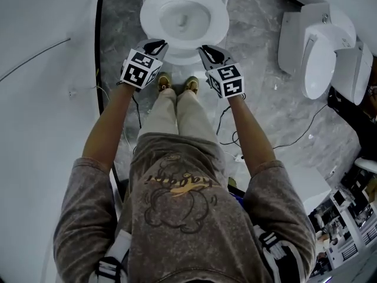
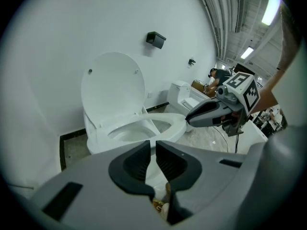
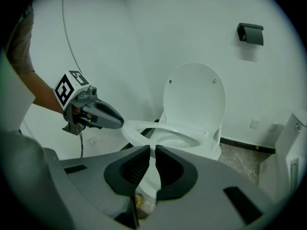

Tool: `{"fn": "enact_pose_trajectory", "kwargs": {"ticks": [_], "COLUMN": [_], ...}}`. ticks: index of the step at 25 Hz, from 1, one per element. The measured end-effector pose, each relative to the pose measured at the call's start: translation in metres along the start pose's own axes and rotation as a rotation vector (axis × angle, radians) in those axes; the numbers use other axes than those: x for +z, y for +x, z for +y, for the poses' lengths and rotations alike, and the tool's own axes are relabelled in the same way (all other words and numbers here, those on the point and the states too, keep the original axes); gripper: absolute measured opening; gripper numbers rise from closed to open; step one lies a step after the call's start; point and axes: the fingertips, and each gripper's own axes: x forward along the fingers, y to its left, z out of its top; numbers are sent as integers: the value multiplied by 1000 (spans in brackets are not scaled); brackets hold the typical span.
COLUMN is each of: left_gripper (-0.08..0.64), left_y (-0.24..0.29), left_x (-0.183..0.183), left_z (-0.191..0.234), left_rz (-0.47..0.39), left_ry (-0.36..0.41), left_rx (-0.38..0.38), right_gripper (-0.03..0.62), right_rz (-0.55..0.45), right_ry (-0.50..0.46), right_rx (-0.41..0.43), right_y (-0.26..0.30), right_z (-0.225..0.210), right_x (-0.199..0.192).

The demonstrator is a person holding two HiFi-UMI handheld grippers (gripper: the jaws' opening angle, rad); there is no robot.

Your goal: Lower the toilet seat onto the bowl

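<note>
The white toilet (image 1: 184, 19) stands right in front of me. Its seat (image 1: 219, 25) lies flat on the bowl rim, also visible as a seat ring (image 2: 173, 127) in the left gripper view. The lid (image 2: 112, 87) stands upright against the wall, and the right gripper view shows the lid (image 3: 194, 97) too. My left gripper (image 1: 158, 43) hovers at the bowl's front left, my right gripper (image 1: 204, 49) at its front right. Neither touches the seat. The left gripper (image 2: 153, 145) and the right gripper (image 3: 152, 150) each show only a narrow slit between the jaws, with nothing in it.
A second toilet (image 1: 321, 52) stands to the right on the marble floor. Cables (image 1: 294, 140) trail across the floor at right. My shoes (image 1: 177, 84) are just before the bowl. A white wall with dark skirting runs along the left; a black fixture (image 2: 156, 39) hangs on the wall.
</note>
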Motion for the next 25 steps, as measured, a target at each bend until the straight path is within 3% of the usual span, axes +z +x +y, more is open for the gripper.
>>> {"fn": "enact_pose_trajectory", "kwargs": {"ticks": [14,25], "left_gripper": [41,41], "left_y": [81,141], "left_x": [-150,-225], "left_z": [-17,-7], "left_rz": [207,243], "left_ry": [-154,-209], "left_rx": [-32,1], "right_gripper": [54,54], "right_rz": [239,315], "right_ry": [122,182], "right_rx": [50,71], "right_y": [66,121], "right_z": [16,9], "right_x": [-157,-235]}}
